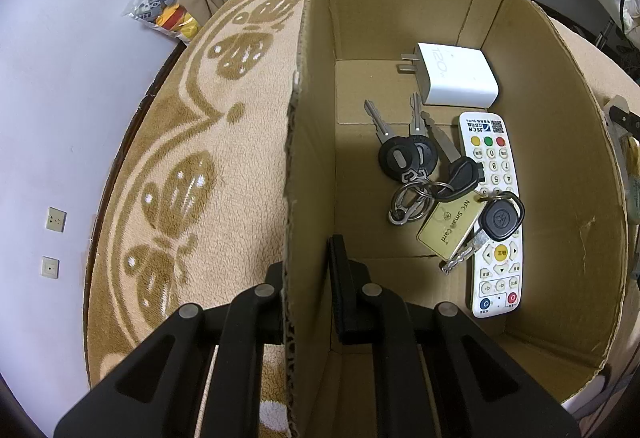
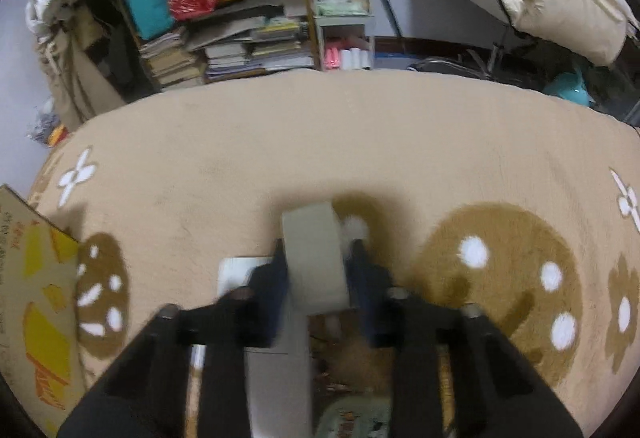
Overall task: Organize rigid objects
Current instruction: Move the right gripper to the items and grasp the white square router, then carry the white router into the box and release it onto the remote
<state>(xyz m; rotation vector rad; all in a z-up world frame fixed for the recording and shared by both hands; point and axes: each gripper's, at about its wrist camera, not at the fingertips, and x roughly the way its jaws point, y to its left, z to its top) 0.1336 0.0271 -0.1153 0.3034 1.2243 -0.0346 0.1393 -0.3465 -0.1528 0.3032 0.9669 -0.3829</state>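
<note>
A cardboard box (image 1: 552, 173) stands on the beige rug. My left gripper (image 1: 306, 278) is shut on the box's left wall (image 1: 308, 141), one finger outside and one inside. In the box lie a white charger (image 1: 456, 75), a bunch of keys (image 1: 424, 165) with an NFC card (image 1: 450, 224), and a white remote (image 1: 494, 213). My right gripper (image 2: 316, 266) is shut on a roll of beige tape (image 2: 314, 258), held on edge above the rug; the view is blurred.
The box's printed corner (image 2: 36, 278) shows at the left of the right wrist view. A white flat object (image 2: 236, 272) lies under the right gripper. Shelves of books (image 2: 240, 45) stand behind the rug (image 2: 400, 141). A bag of toys (image 1: 164, 7) lies on the floor.
</note>
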